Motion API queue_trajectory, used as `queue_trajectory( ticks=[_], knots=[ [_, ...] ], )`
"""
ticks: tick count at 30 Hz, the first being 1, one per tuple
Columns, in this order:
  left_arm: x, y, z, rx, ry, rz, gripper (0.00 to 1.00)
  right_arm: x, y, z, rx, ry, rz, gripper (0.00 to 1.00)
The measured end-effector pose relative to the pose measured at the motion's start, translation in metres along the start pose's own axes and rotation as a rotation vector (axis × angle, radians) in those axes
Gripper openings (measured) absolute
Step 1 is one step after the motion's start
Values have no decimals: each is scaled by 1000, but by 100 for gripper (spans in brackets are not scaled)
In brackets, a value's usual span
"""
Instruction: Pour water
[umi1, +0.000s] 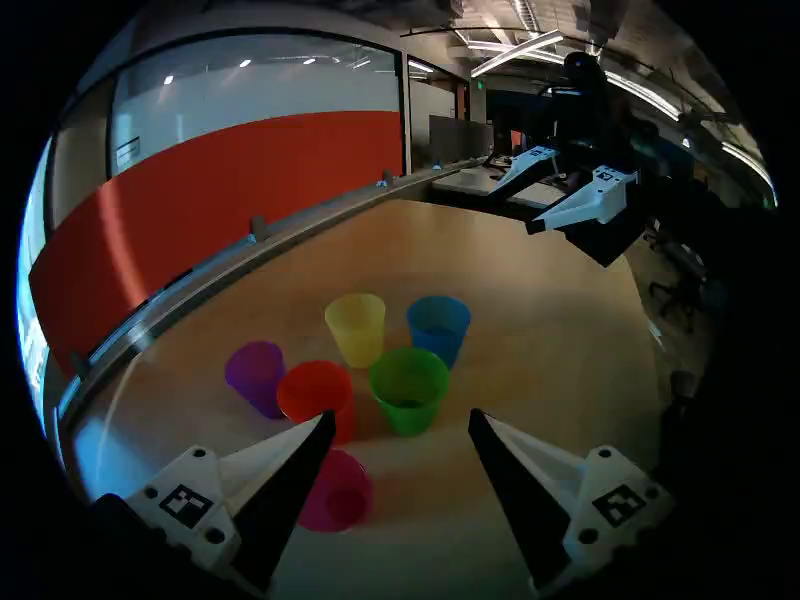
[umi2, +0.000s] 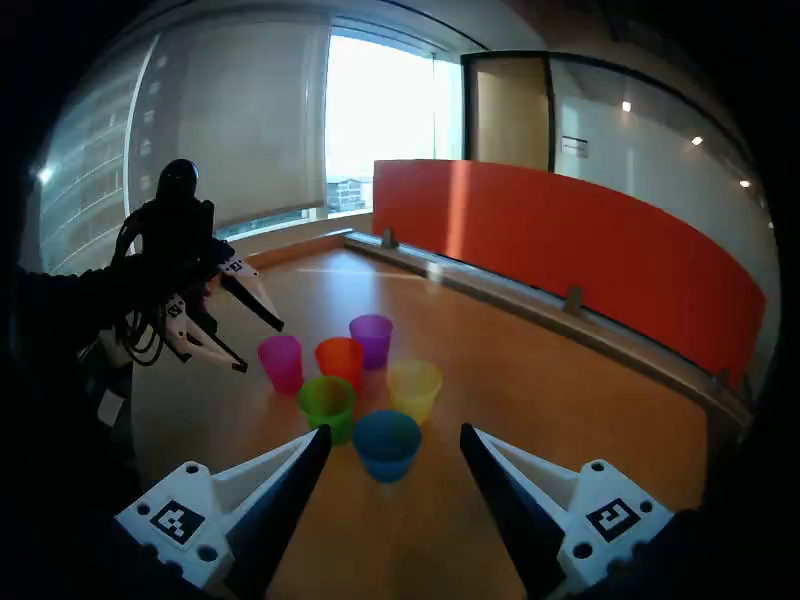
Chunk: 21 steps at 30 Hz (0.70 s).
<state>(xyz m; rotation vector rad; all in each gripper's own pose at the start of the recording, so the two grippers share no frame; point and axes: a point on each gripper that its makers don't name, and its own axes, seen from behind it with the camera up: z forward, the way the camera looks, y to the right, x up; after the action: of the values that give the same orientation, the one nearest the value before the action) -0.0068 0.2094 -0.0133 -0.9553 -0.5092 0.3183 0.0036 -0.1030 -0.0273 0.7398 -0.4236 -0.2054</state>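
Coloured cups (umi1: 408, 388) clustered on wooden table (umi1: 560, 320), left gripper (umi1: 401, 416) spread wide, empty, right gripper (umi2: 393, 431) likewise spread, empty

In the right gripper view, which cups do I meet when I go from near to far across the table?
Blue cup → green cup → yellow cup → purple cup. The pink cup and the red cup stand about level, before the purple cup, so I leave them unordered.

Dim; window (umi2: 380, 120) blown out, backlit; fisheye warp @ edges.
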Motion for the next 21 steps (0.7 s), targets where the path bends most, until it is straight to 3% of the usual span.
queue_trajectory(
  ticks=[21],
  knots=[
    [-18,2,44,-23,-96,-10,99,-3,6,13,16,-6,-5,100]
  ],
)
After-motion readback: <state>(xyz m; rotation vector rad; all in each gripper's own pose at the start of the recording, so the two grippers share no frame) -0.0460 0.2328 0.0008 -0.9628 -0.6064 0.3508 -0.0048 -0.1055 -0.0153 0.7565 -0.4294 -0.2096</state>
